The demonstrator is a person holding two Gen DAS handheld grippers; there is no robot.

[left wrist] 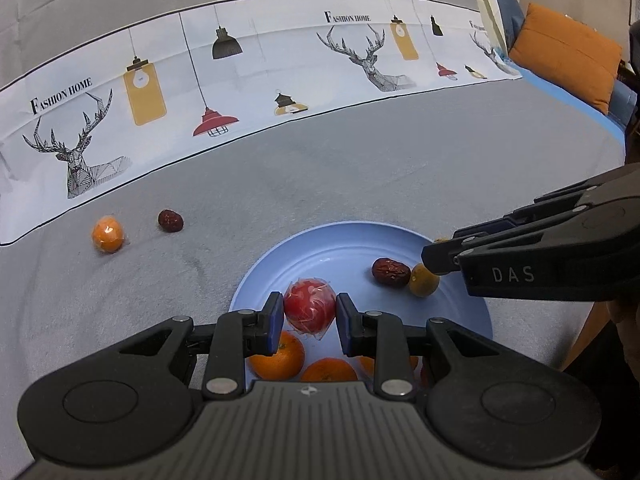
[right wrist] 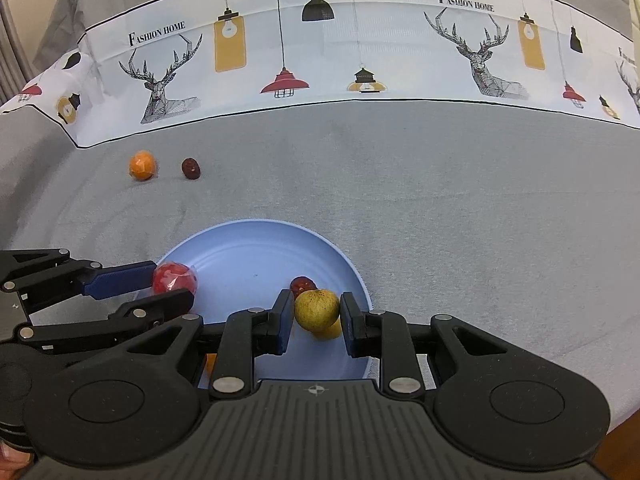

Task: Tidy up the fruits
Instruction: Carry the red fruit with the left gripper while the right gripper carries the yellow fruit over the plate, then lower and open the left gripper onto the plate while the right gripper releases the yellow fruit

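Note:
A light blue plate (left wrist: 344, 240) (right wrist: 256, 240) lies on the grey cloth. My left gripper (left wrist: 309, 322) (right wrist: 170, 286) is shut on a red wrapped fruit (left wrist: 310, 306) (right wrist: 175, 278) just above the plate. My right gripper (right wrist: 316, 316) (left wrist: 438, 256) is shut on a yellow-green fruit (right wrist: 317, 309) (left wrist: 424, 280) over the plate's right side. A dark red date (left wrist: 391, 272) (right wrist: 301, 284) lies in the plate beside it. Oranges (left wrist: 280, 358) lie at the plate's near edge. An orange wrapped fruit (left wrist: 107, 234) (right wrist: 141, 165) and another date (left wrist: 171, 221) (right wrist: 191, 168) lie on the cloth, far left.
A white printed cloth (left wrist: 240, 80) (right wrist: 360, 48) with deer and lamps runs along the back. An orange cushion (left wrist: 568, 54) sits at the far right. The table's right edge (left wrist: 592, 320) is near the plate.

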